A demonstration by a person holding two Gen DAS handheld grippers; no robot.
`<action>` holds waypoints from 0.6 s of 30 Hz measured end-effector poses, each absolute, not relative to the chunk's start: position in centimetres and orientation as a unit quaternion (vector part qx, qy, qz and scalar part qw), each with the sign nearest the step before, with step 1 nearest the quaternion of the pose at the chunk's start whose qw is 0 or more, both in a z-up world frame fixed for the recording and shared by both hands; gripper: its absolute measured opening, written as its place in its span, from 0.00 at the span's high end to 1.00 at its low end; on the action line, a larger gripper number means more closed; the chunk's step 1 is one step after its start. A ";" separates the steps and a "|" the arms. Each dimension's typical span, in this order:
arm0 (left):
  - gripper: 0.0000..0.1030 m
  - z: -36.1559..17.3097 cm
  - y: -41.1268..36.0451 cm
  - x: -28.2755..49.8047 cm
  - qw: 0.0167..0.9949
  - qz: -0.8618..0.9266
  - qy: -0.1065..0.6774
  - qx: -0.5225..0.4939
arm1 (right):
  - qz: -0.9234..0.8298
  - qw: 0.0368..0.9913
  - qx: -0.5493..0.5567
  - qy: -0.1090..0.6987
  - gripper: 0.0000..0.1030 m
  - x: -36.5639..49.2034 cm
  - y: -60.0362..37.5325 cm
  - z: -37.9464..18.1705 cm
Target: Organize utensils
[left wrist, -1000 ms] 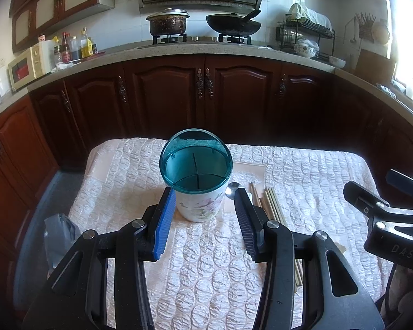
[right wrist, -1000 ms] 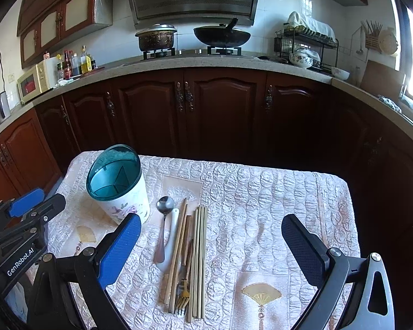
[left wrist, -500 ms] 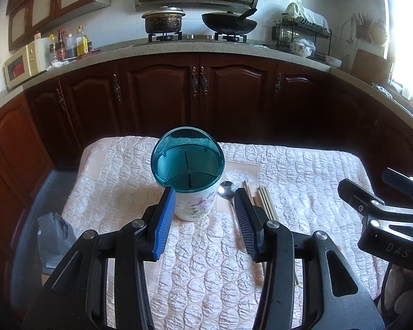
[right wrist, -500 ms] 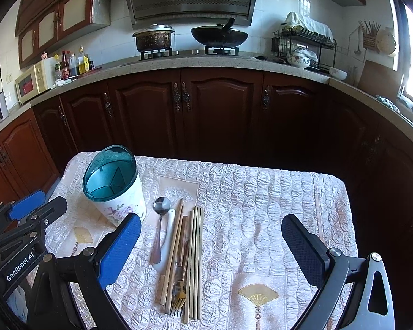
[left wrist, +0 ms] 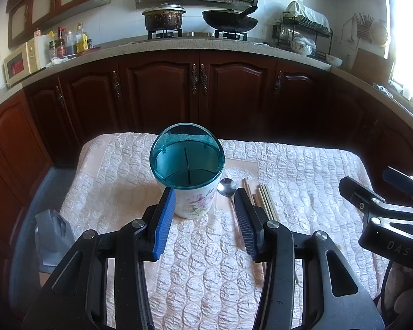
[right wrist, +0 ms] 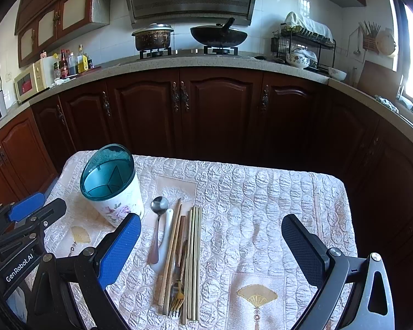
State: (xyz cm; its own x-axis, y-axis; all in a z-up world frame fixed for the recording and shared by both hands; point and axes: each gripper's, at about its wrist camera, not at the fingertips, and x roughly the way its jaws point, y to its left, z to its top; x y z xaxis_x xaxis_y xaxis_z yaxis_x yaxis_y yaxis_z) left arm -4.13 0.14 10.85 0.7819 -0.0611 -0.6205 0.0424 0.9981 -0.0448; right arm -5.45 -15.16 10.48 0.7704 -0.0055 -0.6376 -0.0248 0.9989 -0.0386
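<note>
A white floral utensil holder [left wrist: 191, 203] with a teal divided rim stands on the quilted table cloth [left wrist: 212, 269]; it also shows in the right wrist view [right wrist: 115, 192]. Right of it lie a metal spoon [right wrist: 158, 220], a white spoon [right wrist: 165, 236], several chopsticks [right wrist: 194, 258] and a gold fork [right wrist: 177, 294] in a row. My left gripper [left wrist: 205, 206] is open and empty, just short of the holder, fingers either side of it. My right gripper [right wrist: 210, 236] is wide open and empty above the utensils.
The table edges fall off to the left, right and far side [right wrist: 234, 165]. Dark wood cabinets [right wrist: 220, 115] stand behind it. A grey bag [left wrist: 52, 233] lies on the floor at the left. The right gripper's body [left wrist: 385, 220] shows at the right of the left wrist view.
Both grippers have drawn back and up slightly; the holder and utensils sit a little lower and farther in view. Both stay open. Nothing on the table moved.
</note>
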 end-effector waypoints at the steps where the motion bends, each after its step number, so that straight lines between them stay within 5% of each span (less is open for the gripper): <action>1: 0.57 10.9 0.3 -4.1 0.944 -0.028 0.329 -0.014 | 0.005 0.941 -0.022 0.339 0.01 -5.5 -15.2 10.5; 18: 0.57 10.7 0.1 -4.1 0.943 -0.030 0.331 -0.017 | 0.002 0.939 -0.017 0.342 0.01 -5.3 -15.4 10.2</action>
